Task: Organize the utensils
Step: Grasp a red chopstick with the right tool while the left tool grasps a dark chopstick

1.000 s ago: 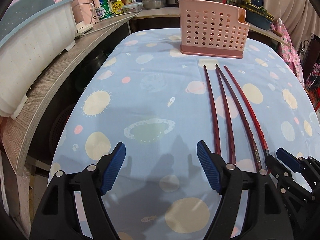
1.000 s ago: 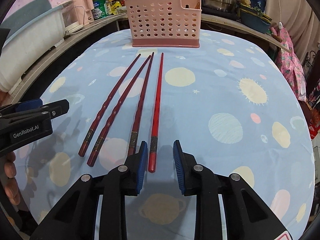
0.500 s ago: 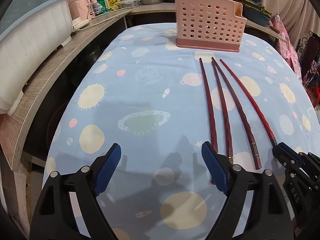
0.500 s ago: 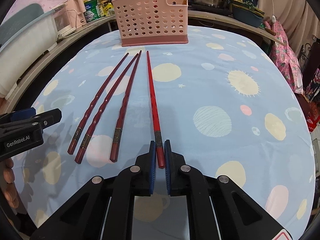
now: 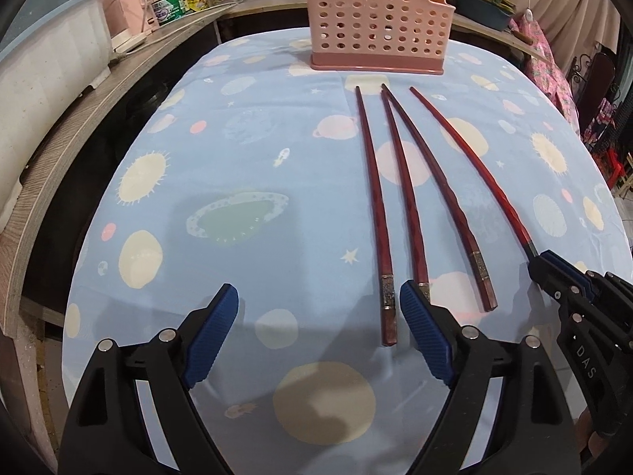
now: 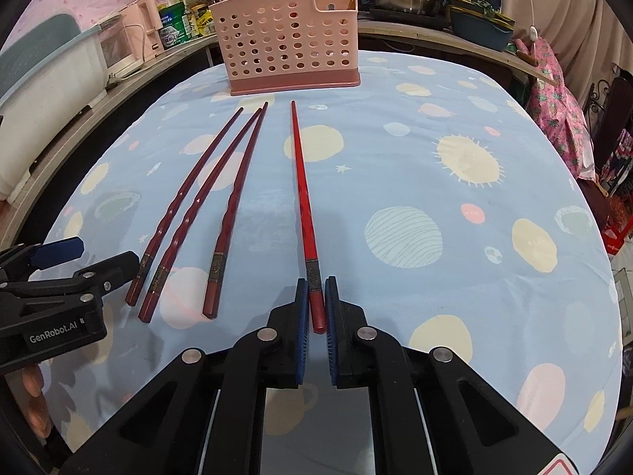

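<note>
A surface [image 6: 455,237] draped in a blue planet-print cloth is ringed by cluttered kitchen counters, "GenRobot.AI" is read on the spread, empty left gripper [image 5: 318,336], and the brightest red chopstick [image 6: 302,202], before the pink holder [image 6: 290,37], is clenched by the right gripper [image 6: 315,316].

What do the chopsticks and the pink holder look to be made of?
Chopsticks: probably lacquered wood, possibly resin; glossy dark red, faceted shafts, a metallic-looking band near the thick end. The brighter red one looks the same. Holder: moulded plastic, matte pink, with even round holes.
</note>
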`<state>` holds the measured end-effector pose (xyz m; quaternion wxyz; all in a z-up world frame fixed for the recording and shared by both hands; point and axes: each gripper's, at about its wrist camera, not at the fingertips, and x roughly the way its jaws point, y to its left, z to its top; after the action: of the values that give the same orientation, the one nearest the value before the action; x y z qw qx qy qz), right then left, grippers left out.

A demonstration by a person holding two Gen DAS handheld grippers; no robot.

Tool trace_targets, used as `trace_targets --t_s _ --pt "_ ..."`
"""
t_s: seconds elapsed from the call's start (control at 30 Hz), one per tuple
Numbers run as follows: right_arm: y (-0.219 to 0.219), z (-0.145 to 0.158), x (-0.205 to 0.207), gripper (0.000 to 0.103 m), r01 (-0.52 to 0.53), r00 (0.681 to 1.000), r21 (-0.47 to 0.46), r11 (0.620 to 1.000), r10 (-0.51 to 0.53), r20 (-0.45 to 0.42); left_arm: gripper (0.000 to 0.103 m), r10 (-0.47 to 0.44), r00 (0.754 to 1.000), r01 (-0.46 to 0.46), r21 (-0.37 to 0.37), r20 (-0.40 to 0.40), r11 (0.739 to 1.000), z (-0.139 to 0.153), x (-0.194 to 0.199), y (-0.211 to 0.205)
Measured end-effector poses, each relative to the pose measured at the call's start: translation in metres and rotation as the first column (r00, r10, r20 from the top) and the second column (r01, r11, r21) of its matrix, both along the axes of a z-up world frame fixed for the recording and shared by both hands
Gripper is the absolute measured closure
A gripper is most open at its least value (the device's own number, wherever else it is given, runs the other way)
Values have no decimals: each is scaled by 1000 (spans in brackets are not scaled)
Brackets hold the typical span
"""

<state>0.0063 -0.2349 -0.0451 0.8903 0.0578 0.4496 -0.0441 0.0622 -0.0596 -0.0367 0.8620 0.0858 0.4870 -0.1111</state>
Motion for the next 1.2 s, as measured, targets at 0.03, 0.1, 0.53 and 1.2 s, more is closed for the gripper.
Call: trace_targets --t_s 0.03,0.1,0.53,1.2 --pt "0 0 0 95 0 1000 -1 1000 0 0 23 -2 1000 2 2 -1 1000 -1 0 -1" --pt "-1 0 0 95 0 1000 0 1000 0 1 24 -2 1000 2 7 -6 1000 -3 0 -2" --pt "-1 -1 -1 95 -1 1000 2 1000 1 3 43 -7 999 6 -29 -42 1000 -10 3 0" --pt "-2 7 -3 95 -1 1000 19 1000 1 10 96 13 998 -17 -84 -55 996 5 12 20"
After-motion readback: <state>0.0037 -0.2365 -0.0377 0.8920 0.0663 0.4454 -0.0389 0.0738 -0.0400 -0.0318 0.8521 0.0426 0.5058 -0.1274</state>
